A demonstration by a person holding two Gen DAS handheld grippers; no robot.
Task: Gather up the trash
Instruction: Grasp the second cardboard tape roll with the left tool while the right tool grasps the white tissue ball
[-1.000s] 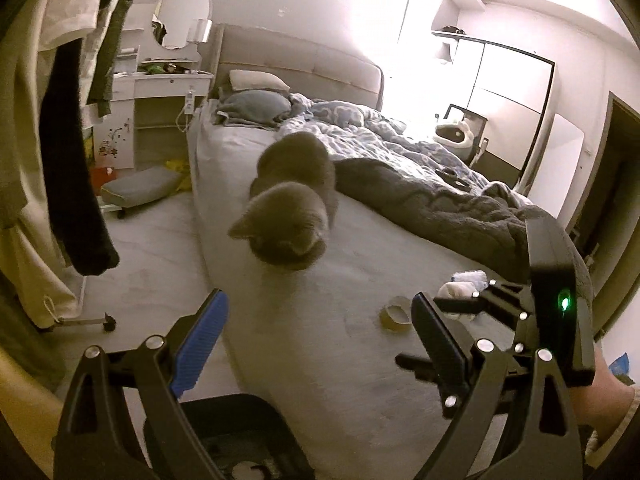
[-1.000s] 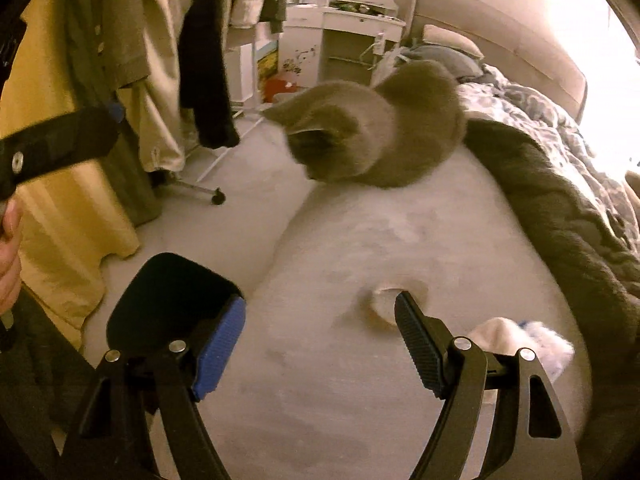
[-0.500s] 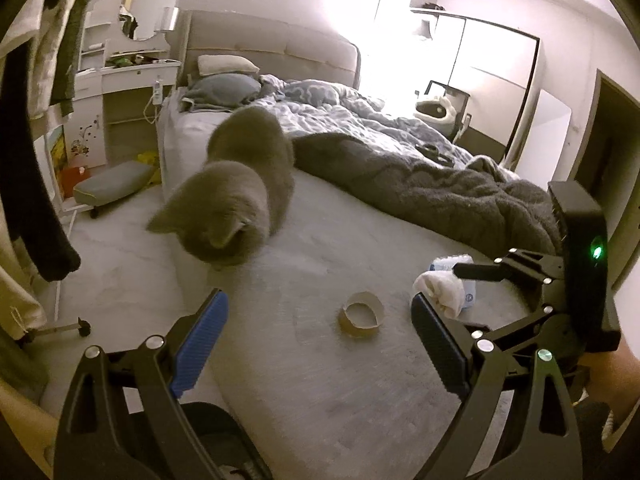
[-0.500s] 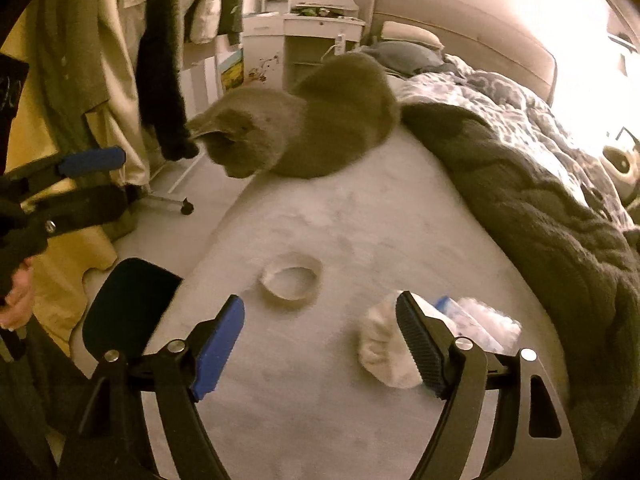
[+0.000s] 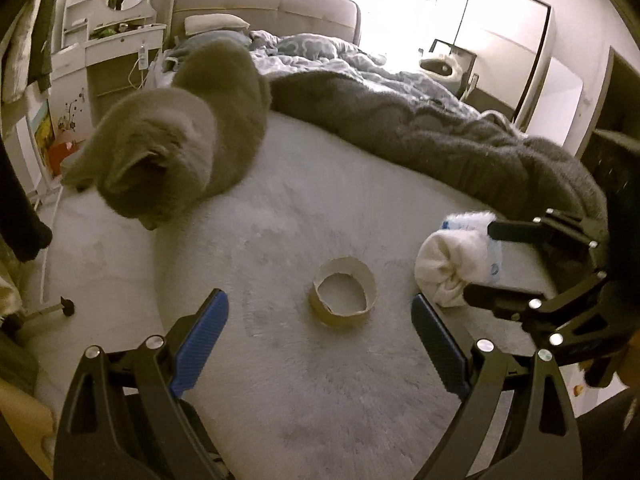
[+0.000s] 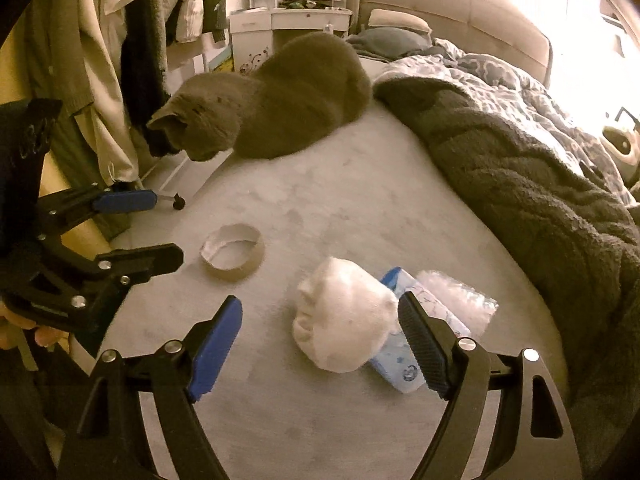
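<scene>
Both wrist cameras look steeply down, close over the bed's point(image 5: 320, 420) near end, sharing the cardboard ring point(image 5: 343, 292) point(image 6: 233, 251).

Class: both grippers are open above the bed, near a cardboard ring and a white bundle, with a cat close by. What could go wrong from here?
1. The cat lies close to the cardboard ring; it may move into the left gripper.
2. The right gripper may grab the white bundle and miss the blue-printed packet beneath.

Both tongs closer to tape ring point(image 5: 343, 293), white wad point(image 6: 345, 316)
</scene>
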